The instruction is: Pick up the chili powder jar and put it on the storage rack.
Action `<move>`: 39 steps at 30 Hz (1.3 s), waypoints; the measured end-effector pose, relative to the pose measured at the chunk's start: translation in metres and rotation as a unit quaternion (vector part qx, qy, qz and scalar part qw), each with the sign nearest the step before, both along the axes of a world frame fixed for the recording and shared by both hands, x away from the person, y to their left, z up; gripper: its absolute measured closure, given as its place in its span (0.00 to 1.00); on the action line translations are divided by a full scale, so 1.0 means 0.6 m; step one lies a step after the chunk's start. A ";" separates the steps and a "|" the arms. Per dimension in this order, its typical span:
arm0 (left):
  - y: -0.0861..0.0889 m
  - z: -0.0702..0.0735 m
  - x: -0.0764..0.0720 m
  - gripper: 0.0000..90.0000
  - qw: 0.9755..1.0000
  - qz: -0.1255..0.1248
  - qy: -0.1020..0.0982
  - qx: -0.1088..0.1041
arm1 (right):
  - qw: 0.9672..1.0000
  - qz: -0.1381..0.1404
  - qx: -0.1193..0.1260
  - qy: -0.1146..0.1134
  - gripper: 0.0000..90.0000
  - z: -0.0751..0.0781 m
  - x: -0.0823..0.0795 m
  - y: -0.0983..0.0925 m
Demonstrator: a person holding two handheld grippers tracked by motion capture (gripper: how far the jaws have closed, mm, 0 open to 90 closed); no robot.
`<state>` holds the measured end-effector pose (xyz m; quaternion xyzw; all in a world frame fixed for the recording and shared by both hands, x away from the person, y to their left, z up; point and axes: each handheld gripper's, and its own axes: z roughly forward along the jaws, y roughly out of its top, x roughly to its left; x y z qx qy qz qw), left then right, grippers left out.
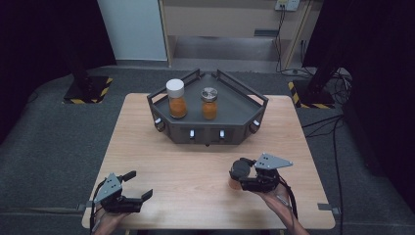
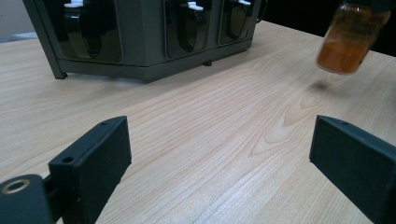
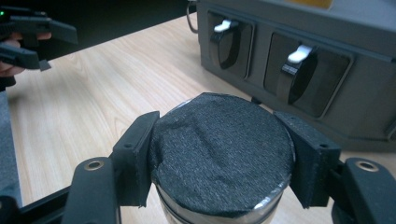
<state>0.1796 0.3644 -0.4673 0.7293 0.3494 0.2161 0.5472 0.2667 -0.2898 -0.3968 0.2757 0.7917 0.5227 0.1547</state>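
A: Three jars total. Two stand on the grey tray [image 1: 254, 108] at the far side of the table [image 1: 186, 166]: white-lid jar [image 1: 176, 99] on the left, metal-lid jar [image 1: 209, 103] to its right, apart from each other, both with orange powder inside.

B: Third one?

A: Black-lid jar [image 1: 238, 172], clamped in the right gripper [image 1: 243, 177], near-right part of the table. In the right gripper view both pads press on the cloth-textured black lid [image 3: 223, 154] from either side, glass rim just below.

B: Touching the table?

A: Left gripper view has it [image 2: 349, 39] tilted, orange powder in it, its bottom clear of the wood with a small shadow under it. So lifted, not resting.

B: Left gripper?

A: Left gripper [image 1: 138, 187] sits near-left over the table, jaws spread wide, nothing between them, just bare wood. Well apart from the held jar.

B: Tray front?

A: Dark recessed windows with white-tipped latches [image 3: 299, 54], close behind the held jar in the right gripper view.
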 end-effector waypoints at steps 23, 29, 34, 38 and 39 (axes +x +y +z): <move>0.000 0.000 0.001 0.05 1.000 -0.001 0.001 0.001 | 1.000 -0.031 0.001 0.004 0.39 0.106 0.069 0.035; 0.000 0.000 0.001 0.05 1.000 -0.001 0.001 0.001 | 0.999 -0.038 0.001 -0.002 0.39 0.133 0.083 0.041; 0.000 0.000 0.002 0.05 1.000 -0.002 0.002 0.000 | 0.999 -0.045 -0.002 -0.003 0.39 0.152 0.096 0.047; 0.000 0.000 0.002 0.05 1.000 -0.002 0.003 0.000 | 0.999 -0.050 -0.008 -0.006 0.39 0.167 0.106 0.053; 0.000 0.000 0.002 0.05 1.000 -0.002 0.003 0.000 | 0.999 -0.052 -0.008 -0.007 0.39 0.171 0.110 0.054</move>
